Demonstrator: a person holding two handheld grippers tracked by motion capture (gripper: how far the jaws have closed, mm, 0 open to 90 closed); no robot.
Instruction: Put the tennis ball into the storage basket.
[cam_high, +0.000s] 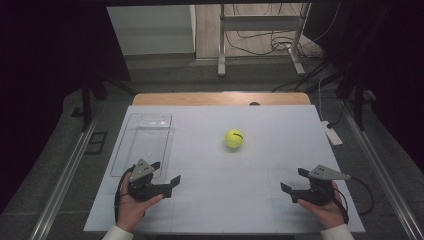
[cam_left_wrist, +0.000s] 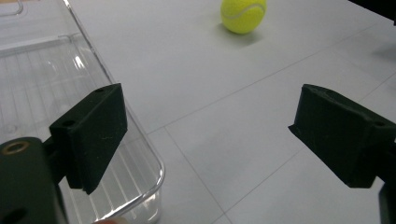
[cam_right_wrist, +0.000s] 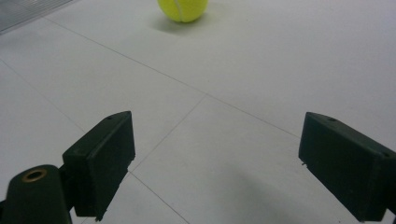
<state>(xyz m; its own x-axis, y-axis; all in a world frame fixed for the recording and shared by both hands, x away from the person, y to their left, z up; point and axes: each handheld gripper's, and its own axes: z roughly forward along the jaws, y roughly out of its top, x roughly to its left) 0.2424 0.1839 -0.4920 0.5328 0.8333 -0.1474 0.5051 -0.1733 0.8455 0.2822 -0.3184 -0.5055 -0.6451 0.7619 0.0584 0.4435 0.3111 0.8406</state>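
Start position: your left tool (cam_high: 162, 179) and right tool (cam_high: 295, 182) gape wide, empty; next, likely reach for the ball (cam_high: 233, 138)

Bare table (cam_high: 260, 170) lies open toward the tennis ball (cam_high: 233, 138); a clear tray (cam_high: 145, 142) blocks the left side.

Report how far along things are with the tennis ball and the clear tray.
Nothing looks done: the tennis ball sits alone on the white table, apart from the clear tray, which looks empty. In hand: nothing; the left gripper and right gripper are both open, near the table's front edge. If the ball belongs in the tray, the whole move remains.
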